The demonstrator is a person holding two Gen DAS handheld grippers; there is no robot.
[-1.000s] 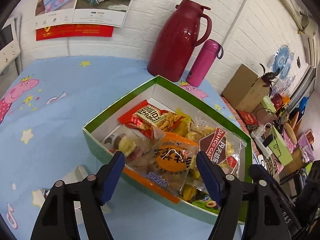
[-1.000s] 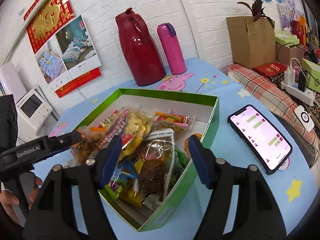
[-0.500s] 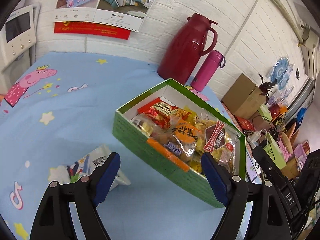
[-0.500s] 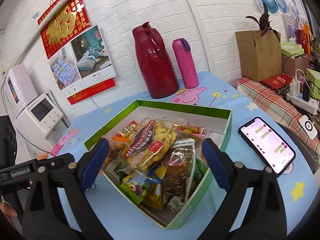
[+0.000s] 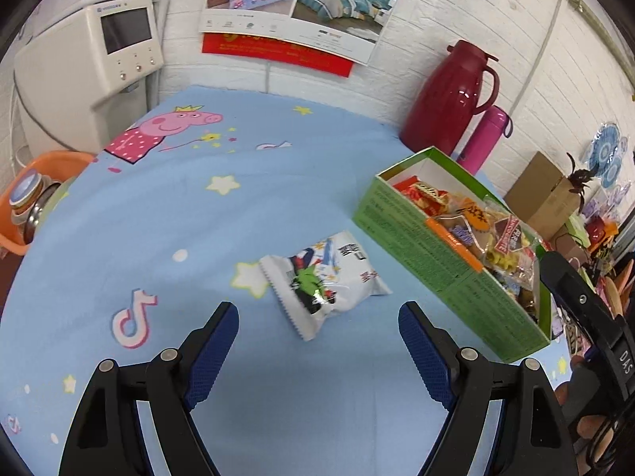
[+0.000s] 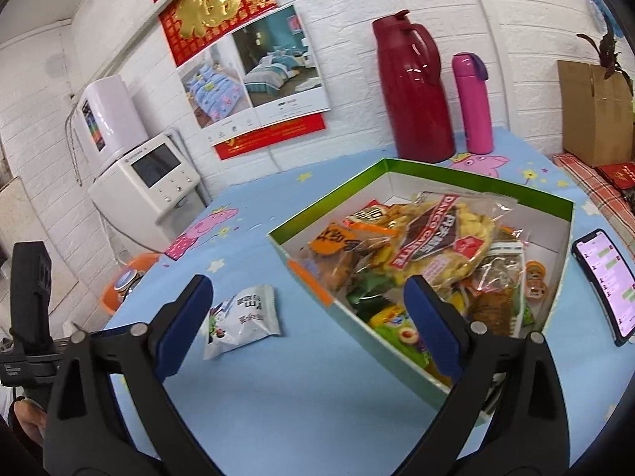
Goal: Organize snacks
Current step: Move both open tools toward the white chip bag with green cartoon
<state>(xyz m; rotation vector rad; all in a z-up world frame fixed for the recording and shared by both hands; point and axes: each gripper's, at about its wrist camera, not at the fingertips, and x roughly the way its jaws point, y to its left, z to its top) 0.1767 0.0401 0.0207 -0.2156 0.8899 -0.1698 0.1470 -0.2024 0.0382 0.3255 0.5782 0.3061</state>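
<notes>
Lying flat on the blue cartoon cloth of the surface (image 5: pixel 166 206) is one white snack bag (image 5: pixel 323 287). It sits alone, near the green box (image 5: pixel 420 246) but not touching it. The left gripper (image 5: pixel 317 341) hangs just above the cloth on the near side of the bag, with its two blue pads spread wide and nothing between them. The bag is a little ahead of the gap.

The green box is full of snacks (image 6: pixel 428 254). Clear bags with yellow bits, orange packs and a red pack are piled up inside it, some poking above the rim. The right gripper (image 6: pixel 309 317) is wide too and holds nothing. In the right wrist view its right pad is over the near side of the box and its left pad is beside the white snack bag (image 6: pixel 242 319).

Behind the box, by the white brick wall, stand a dark red jug (image 6: pixel 412 91) and a pink bottle (image 6: pixel 472 103), close together. A phone (image 6: pixel 607 281) with a lit screen lies on the cloth to the right of the box. A white machine (image 5: pixel 91 63) with a small screen stands off the far left edge of the surface.
</notes>
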